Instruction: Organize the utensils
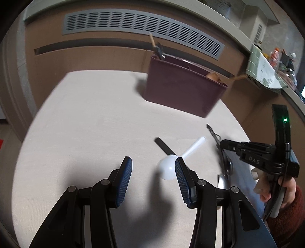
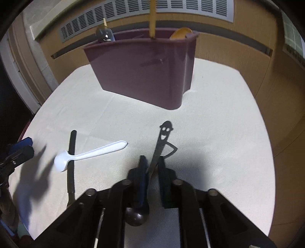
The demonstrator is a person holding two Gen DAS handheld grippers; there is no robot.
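A maroon utensil holder stands at the far side of the table, with wooden utensils and a metal spoon sticking out of it. My right gripper is shut on the handle of a dark metal spoon with a smiling-figure end; its bowl sits under the gripper body. My left gripper is open and holds nothing. A white plastic spoon lies just past its right fingertip, across a black-handled utensil.
A cream cloth covers the table. Behind the table is a wooden panel with a grey vent grille. A shelf with bottles and papers runs along the right. A hand in a red sleeve holds the right gripper.
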